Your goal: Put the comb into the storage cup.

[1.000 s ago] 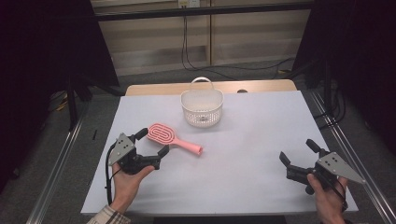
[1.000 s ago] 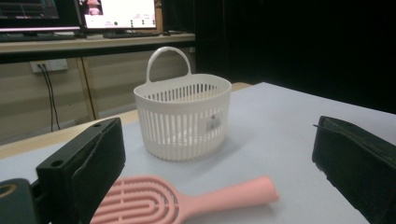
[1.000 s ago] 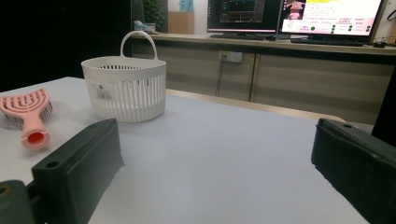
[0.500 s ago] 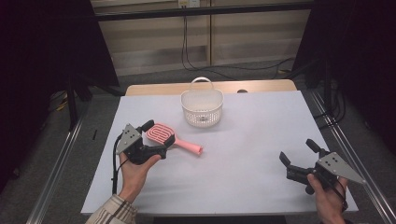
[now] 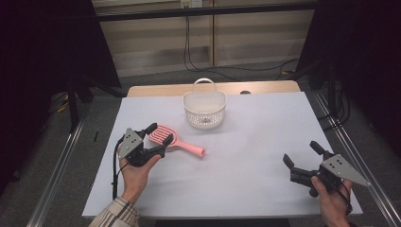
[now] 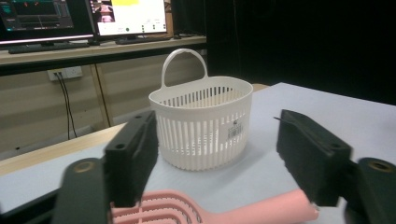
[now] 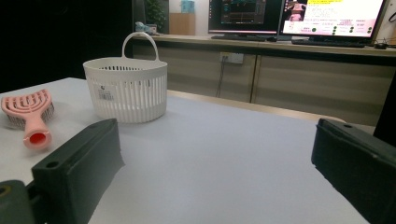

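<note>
My left gripper (image 5: 154, 140) now sits over the head end of the pink hairbrush (image 5: 177, 142) at the left-centre of the white table (image 5: 246, 189); a second ago it hung short of the brush, nearer me. Its jaws have just been closing and now stand part-way in, one on each side of the brush. In the left gripper view the brush (image 6: 224, 212) lies low between them and I see gaps on both sides, so I judge no pressure yet. The brush lies flat, handle pointing right toward the table's middle. Behind it, apart, stands the white basket (image 5: 204, 108), upright, handle up; likely the drop-off. Far right, my right gripper (image 5: 305, 159) rests near the table edge, jaws wide apart, nothing between them. Next: finish the squeeze, check for slip.
</note>
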The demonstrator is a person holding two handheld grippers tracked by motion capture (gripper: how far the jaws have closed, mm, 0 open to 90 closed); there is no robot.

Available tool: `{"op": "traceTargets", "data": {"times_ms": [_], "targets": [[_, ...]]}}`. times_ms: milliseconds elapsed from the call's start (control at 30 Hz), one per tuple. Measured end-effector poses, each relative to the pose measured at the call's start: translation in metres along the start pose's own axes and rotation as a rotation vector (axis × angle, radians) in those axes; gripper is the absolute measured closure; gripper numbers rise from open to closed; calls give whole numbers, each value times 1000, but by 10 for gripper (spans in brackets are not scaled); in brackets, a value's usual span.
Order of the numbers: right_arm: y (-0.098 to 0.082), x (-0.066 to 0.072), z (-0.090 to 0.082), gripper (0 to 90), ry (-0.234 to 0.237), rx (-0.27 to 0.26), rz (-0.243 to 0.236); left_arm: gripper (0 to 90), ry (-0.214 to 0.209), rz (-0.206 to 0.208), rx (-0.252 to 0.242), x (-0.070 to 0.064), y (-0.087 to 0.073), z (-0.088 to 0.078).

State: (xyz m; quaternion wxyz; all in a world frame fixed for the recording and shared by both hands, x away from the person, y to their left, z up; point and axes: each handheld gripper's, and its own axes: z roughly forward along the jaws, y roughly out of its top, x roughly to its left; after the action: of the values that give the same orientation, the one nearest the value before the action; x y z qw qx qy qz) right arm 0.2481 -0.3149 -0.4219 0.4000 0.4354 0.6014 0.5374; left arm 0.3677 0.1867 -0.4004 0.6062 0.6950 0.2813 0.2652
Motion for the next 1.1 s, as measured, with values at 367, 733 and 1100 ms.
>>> {"op": "traceTargets", "data": {"times_ms": [367, 733, 1100], "targets": [[0, 0, 0, 10, 0, 0, 1, 665, -18, -2, 1, 0, 0, -1], [0, 0, 0, 9, 2, 1, -1, 900, -69, -12, 14, 1, 2, -1], [0, 0, 0, 9, 1, 1, 0, 900, -158, -52, 128, 2, 5, 2]]}}
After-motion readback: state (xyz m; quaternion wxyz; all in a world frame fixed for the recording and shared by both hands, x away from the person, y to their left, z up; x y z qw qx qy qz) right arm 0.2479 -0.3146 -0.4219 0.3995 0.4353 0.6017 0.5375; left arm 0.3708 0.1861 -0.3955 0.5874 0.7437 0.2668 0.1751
